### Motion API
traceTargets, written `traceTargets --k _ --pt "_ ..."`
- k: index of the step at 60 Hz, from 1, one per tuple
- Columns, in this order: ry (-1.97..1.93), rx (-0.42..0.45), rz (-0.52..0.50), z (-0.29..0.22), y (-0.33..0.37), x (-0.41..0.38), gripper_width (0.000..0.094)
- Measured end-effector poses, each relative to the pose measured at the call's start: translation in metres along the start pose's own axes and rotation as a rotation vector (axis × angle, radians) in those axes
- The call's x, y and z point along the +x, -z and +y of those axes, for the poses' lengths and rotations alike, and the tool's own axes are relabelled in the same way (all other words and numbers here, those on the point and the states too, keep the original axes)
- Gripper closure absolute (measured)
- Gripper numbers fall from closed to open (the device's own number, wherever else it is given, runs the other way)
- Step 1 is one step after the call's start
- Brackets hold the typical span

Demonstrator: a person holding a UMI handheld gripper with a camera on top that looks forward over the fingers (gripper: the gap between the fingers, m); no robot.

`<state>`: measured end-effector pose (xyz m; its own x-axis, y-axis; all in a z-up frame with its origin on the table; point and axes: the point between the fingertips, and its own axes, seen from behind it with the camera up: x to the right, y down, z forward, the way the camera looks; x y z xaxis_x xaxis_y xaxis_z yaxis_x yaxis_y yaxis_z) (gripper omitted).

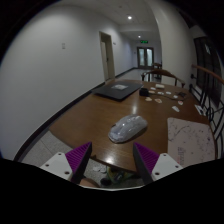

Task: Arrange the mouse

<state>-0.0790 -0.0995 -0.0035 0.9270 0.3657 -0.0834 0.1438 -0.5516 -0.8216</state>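
Note:
A grey computer mouse (127, 127) lies on the brown wooden table (95, 115), just ahead of my fingers and a little right of the midline. My gripper (112, 158) is open, with the purple pads (77, 155) spread wide apart and nothing between them. The mouse is clear of both fingers.
A white patterned sheet (188, 140) lies to the right of the mouse. A dark laptop-like slab (118, 89) lies further back. Small white items (165, 97) are scattered at the far right. Paper and small clutter (100, 178) lie at the table's near edge beneath the fingers. Chairs (160, 73) stand beyond.

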Motion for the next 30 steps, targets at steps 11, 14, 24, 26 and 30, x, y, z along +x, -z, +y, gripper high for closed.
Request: traceTargets --k 11,14,24,26,30 --pt "-0.02 0.01 0.127 -0.018 -0.043 0.022 0.0113" --pt "-0.04 0.011 0.146 -0.027 -0.059 0.028 0.0109" --pt "-0.097 -0.018 0.16 -0.052 -0.096 0.032 0.0133" --pt "-0.091 -0.031 0.175 -0.052 -0.099 0.035 0.0152" --pt "-0.058 -0.039 0.225 -0.057 -0.104 0.044 0.0405"
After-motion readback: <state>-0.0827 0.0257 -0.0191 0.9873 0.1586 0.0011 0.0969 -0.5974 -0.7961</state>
